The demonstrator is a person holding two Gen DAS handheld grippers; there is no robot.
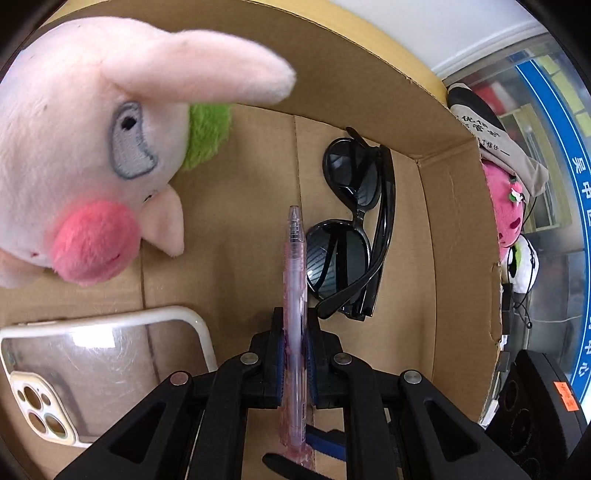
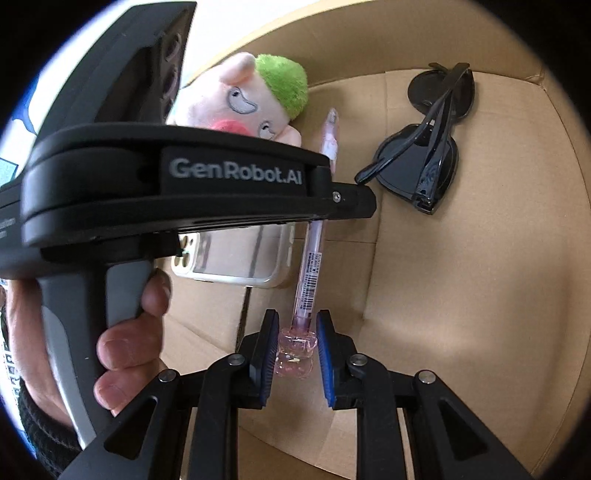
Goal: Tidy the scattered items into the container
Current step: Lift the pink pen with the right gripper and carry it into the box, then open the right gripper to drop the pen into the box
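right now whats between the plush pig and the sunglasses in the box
The pink pen, held in the shut left gripper, runs between the plush pig and the sunglasses; otherwise bare cardboard box floor. Clearest in the left wrist view.

Box floor (image 1: 236, 236) free between plush (image 1: 81, 155) and sunglasses (image 1: 351, 225).

White wall (image 1: 461, 33) beyond; glass pane (image 1: 546, 155) with blue band, daylight.

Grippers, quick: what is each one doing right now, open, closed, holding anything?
Left gripper: closed on the pen.
Right gripper: closed on the same pen's end.
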